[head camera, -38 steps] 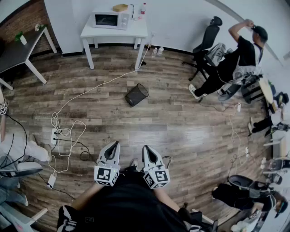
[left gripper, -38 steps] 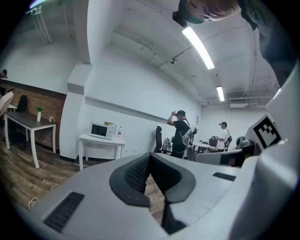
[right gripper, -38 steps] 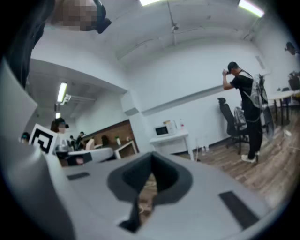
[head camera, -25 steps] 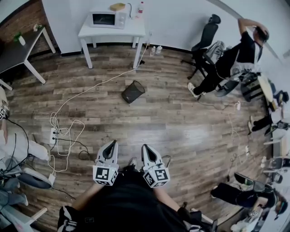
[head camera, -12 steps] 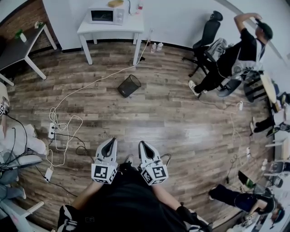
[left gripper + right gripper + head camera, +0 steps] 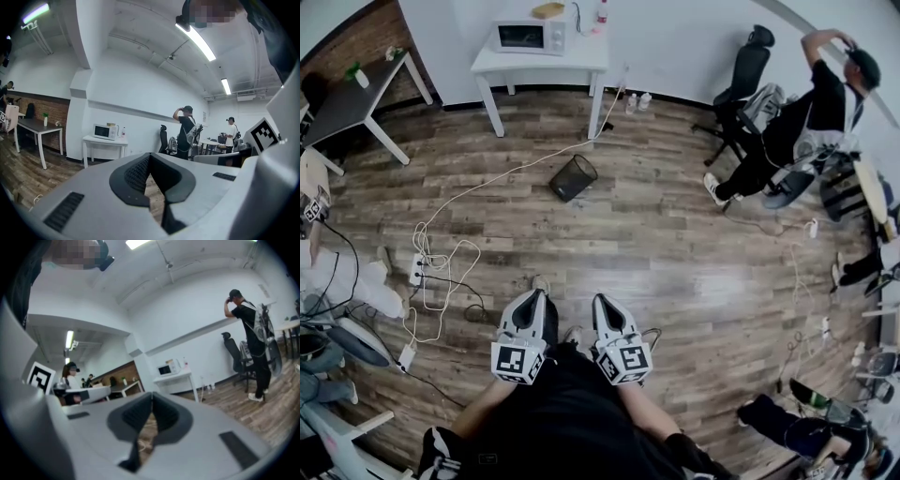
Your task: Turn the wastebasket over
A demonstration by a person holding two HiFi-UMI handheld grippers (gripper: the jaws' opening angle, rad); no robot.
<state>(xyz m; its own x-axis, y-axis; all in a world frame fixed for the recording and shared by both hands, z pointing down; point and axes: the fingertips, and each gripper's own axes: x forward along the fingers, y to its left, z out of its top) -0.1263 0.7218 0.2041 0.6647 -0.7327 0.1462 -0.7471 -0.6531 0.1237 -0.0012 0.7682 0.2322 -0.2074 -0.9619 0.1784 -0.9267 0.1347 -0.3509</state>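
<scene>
The wastebasket (image 6: pixel 573 177), a black mesh bin, lies on its side on the wooden floor in the head view, well ahead of me and a little left of centre. My left gripper (image 6: pixel 534 298) and right gripper (image 6: pixel 601 302) are held side by side close to my body, far short of the bin. Both are shut with nothing between the jaws. In the left gripper view the left gripper (image 6: pixel 150 154) points nearly level across the room, as does the right gripper (image 6: pixel 152 394) in its own view. Neither gripper view shows the bin.
A white table (image 6: pixel 581 58) with a microwave (image 6: pixel 530 37) stands at the wall behind the bin. White cable and a power strip (image 6: pixel 416 272) lie on the floor at left. An office chair (image 6: pixel 745 75) and a standing person (image 6: pixel 811 108) are at right. A dark table (image 6: pixel 356 103) is far left.
The view has shifted as I step across the floor, and a shoe now shows ahead of the left gripper. Both grippers stay shut and side by side. The bin lies as before.
</scene>
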